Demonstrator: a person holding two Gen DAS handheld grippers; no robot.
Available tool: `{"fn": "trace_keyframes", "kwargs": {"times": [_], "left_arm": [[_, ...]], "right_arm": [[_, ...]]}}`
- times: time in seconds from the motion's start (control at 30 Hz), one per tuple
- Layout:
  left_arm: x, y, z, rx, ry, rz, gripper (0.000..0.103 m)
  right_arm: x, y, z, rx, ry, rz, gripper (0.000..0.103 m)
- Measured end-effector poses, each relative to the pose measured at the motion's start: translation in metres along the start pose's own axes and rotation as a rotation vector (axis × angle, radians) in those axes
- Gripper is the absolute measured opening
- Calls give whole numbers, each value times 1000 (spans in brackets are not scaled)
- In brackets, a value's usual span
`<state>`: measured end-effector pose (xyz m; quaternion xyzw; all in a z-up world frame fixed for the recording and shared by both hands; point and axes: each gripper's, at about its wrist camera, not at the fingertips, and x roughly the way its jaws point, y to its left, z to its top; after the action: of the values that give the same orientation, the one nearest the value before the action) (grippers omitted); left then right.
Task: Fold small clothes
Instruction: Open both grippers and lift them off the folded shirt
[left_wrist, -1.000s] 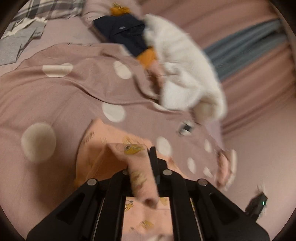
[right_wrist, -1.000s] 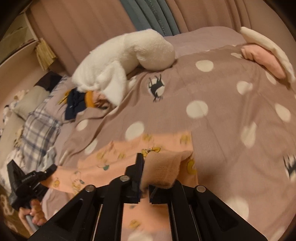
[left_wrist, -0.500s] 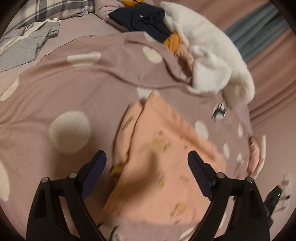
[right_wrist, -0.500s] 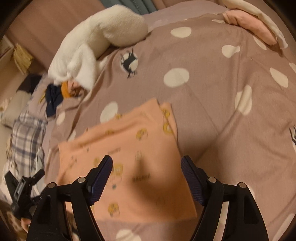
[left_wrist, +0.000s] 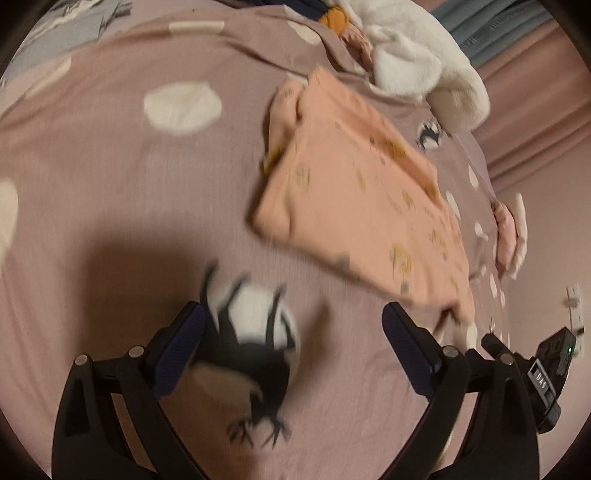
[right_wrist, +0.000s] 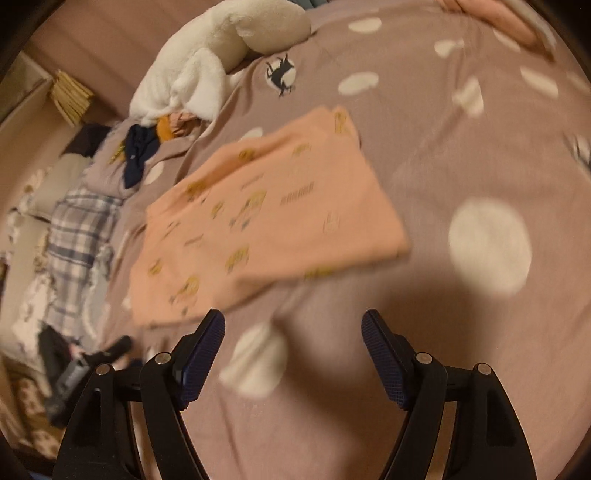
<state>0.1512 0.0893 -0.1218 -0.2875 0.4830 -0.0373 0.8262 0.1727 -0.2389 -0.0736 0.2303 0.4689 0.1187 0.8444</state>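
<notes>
Peach garment (left_wrist: 362, 206) (right_wrist: 266, 225) lying folded on the dotted bedspread (left_wrist: 110, 177) (right_wrist: 461, 147), left gripper (left_wrist: 291, 332) jaws wide open, empty, right gripper (right_wrist: 293, 332) open too, holding nothing

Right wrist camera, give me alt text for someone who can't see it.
A folded peach printed garment lies flat on a mauve polka-dot bedspread, just beyond the open, empty right tool. A white plush toy and a pile of clothes sit farther back.

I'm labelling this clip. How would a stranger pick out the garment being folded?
On the mauve bedspread with cream dots, below the fluffy white plush toy, lies a folded peach cotton garment. It alone is flat, rectangular, with small yellow cartoon prints.
</notes>
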Motion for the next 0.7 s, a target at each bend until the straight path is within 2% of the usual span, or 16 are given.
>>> {"fn": "trace_keyframes", "kwargs": {"times": [0.1, 0.2, 0.27, 0.33, 0.4, 0.47, 0.5, 0.6, 0.7], "left_arm": [[-8, -7, -23, 103, -95, 23, 99], [-8, -18, -35, 178, -95, 45, 100], [-7, -18, -38, 172, -83, 6, 101], [-3, -17, -35, 102, -59, -63, 102], [3, -15, -25, -24, -23, -164, 102], [8, -16, -16, -101, 5, -265, 102], [15, -15, -9, -151, 22, -316, 102], [29, -13, 5, -282, 28, -356, 102], [38, -22, 26, -292, 19, -377, 102]], "right_arm": [[5, -1, -26, 6, 10, 63, 77], [13, 4, -44, -8, 31, 101, 77], [13, 9, -51, -27, 14, 125, 78], [15, 12, -51, 5, 14, 193, 84], [19, 13, -44, 47, 51, 311, 84], [27, 11, -33, 107, 64, 407, 84], [31, 10, -29, 132, 61, 423, 84], [51, 0, -11, 238, 68, 442, 84], [65, -13, 6, 324, 52, 500, 84]]}}
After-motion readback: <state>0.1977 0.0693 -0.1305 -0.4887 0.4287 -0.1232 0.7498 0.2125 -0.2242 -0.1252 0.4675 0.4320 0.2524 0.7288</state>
